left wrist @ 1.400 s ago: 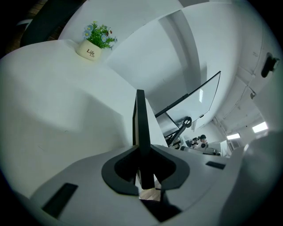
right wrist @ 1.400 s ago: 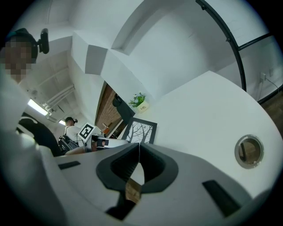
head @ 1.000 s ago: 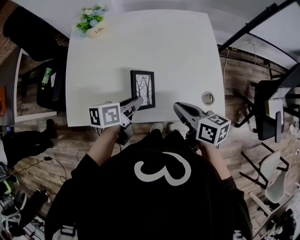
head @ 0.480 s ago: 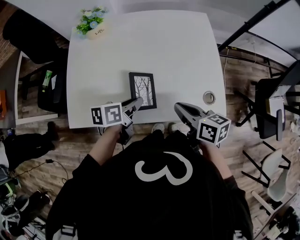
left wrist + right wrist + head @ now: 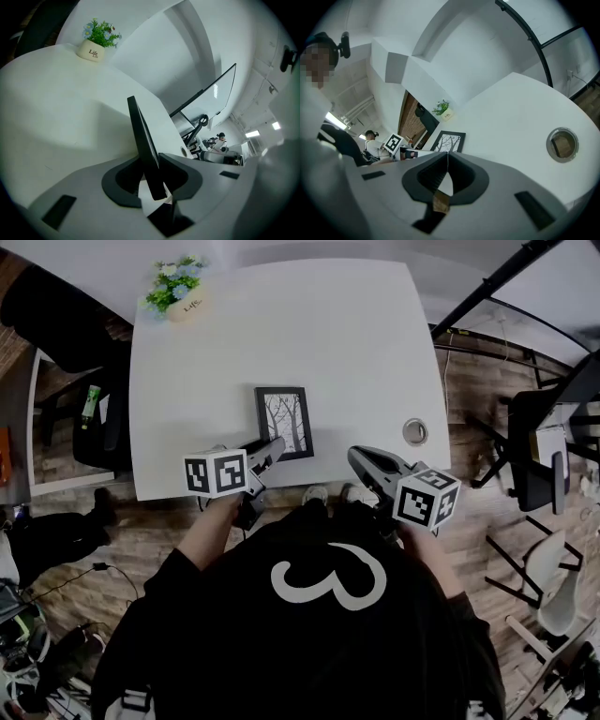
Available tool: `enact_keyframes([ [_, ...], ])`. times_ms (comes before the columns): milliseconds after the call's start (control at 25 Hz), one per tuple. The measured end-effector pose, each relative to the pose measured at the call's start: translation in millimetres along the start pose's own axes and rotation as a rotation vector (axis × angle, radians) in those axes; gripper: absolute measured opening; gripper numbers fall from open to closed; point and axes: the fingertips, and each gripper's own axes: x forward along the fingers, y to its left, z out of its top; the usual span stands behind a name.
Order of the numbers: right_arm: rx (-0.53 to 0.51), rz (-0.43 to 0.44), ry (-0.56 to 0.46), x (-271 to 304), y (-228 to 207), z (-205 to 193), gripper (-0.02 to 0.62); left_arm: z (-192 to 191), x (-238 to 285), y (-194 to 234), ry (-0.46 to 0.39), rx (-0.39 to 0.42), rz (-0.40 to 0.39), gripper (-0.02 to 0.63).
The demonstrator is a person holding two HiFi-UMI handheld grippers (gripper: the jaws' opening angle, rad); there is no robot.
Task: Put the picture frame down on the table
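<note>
Picture frame (image 5: 284,423) lies flat on the tabletop (image 5: 328,343), close to its near edge. Left gripper (image 5: 272,448) reaches over that edge, angled downward. Its fingers (image 5: 176,171) have just been opening and stand slightly spread around the frame's near edge, with a gap on one side. Right gripper (image 5: 359,457) hovers to the right, apart from the frame, also pointing downward, with fingers pressed together on nothing.

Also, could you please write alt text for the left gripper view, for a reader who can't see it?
A black picture frame, seen edge-on, stands between the left claw's jaws, which have just been opening and seem loose around it. Behind it stretches the white table, with a small potted plant at its far edge.
</note>
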Motion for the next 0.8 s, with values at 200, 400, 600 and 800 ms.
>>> enact_keyframes([
  [200, 0.01, -0.001, -0.009, -3, -1, -1, 0.025, -2, 2, 2, 0.019, 0.032, 0.023, 0.101],
  [400, 0.018, 0.005, -0.009, 0, -1, -1, 0.025, -7, 4, 9, 0.05, 0.088, 0.06, 0.139],
  [600, 0.018, 0.008, -0.008, 0, 0, -1, 0.025, -10, 6, 11, 0.056, 0.09, 0.077, 0.152],
  [800, 0.024, 0.008, -0.004, -1, -1, -3, 0.025, -12, 7, 15, 0.065, 0.107, 0.1, 0.163],
])
